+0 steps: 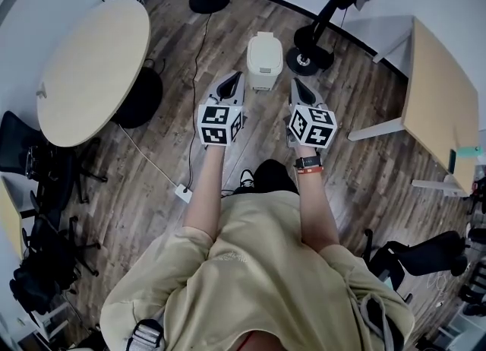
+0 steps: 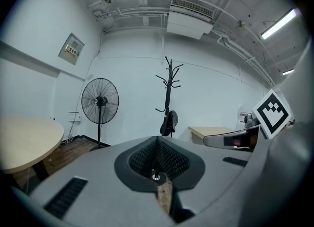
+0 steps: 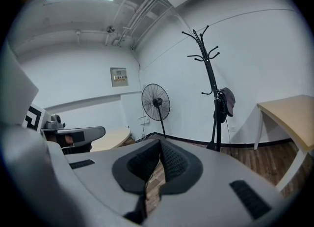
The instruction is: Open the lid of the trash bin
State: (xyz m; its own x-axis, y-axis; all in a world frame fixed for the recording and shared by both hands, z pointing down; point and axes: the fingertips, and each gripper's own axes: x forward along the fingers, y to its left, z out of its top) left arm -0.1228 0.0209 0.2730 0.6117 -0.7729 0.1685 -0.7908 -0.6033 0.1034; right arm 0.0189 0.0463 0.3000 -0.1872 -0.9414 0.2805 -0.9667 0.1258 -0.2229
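Left gripper (image 1: 229, 87) and right gripper (image 1: 303, 93) hover clenched (both empty); bin (image 1: 264, 62) stands ahead between them, lid (image 1: 263, 44) shut.

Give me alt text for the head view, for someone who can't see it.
Seen from above, a person holds the left gripper and right gripper, both shut and empty, out over a wood floor toward a white trash bin whose lid looks closed. A round table is at left, a rectangular table at right.
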